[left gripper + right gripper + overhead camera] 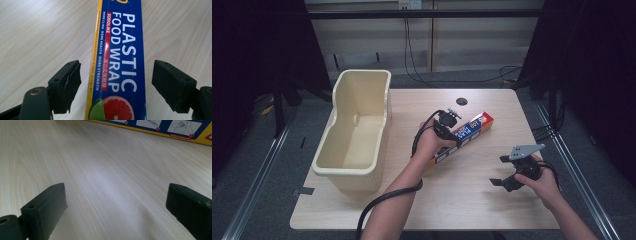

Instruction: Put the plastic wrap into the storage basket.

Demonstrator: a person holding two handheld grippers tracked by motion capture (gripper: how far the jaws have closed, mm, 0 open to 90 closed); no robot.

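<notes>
Your left tongs are above the plastic wrap box, and their jaws are spread. In the left gripper view the left tongs have one jaw on each side of the box, and a gap shows between each jaw and the box, so they do not pinch it. The box is long and blue with a yellow edge, and the words "PLASTIC FOOD WRAP" run along it away from the tongs; a cut grapefruit and a lime are printed at the end nearest to the tongs. The box lies flat on the light wooden bench.

Your right tongs are low over the bench, well apart from the left tongs, and they are spread wide too. In the right gripper view, between the jaws of the right tongs there is bare bench, and nothing is held. The box lies across the far side, ahead of these tongs, and its side with small instruction drawings faces them.

A cream plastic tub stands on the bench beyond your left hand, on the side away from the right tongs. It is open at the top.
</notes>
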